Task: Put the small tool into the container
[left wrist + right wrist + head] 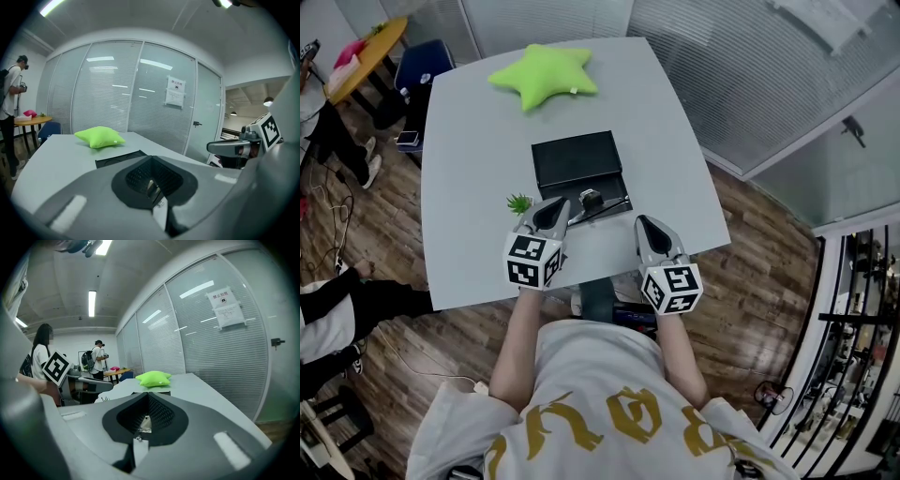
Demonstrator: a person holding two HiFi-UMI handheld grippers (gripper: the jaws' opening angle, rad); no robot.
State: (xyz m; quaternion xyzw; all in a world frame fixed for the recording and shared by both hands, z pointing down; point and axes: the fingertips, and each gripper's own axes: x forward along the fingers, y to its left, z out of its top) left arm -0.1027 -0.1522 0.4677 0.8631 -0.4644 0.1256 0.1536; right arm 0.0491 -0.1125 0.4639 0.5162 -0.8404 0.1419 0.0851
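Both clenched and empty, the left gripper [551,214] and right gripper [645,227] are hovering near the small tool [592,198], likely risking shoving it across the bench [469,187] unless reopened.

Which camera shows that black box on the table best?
The head view: the whole black box shows from above. The left gripper view catches only a low strip; the right gripper view, a sliver.

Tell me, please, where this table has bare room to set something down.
The widest bare patches are the left side of the table, between its edge and the black box, and the right side beyond the box. The near middle is crowded: plant, small tool, left gripper and right gripper cluster in front of the box.
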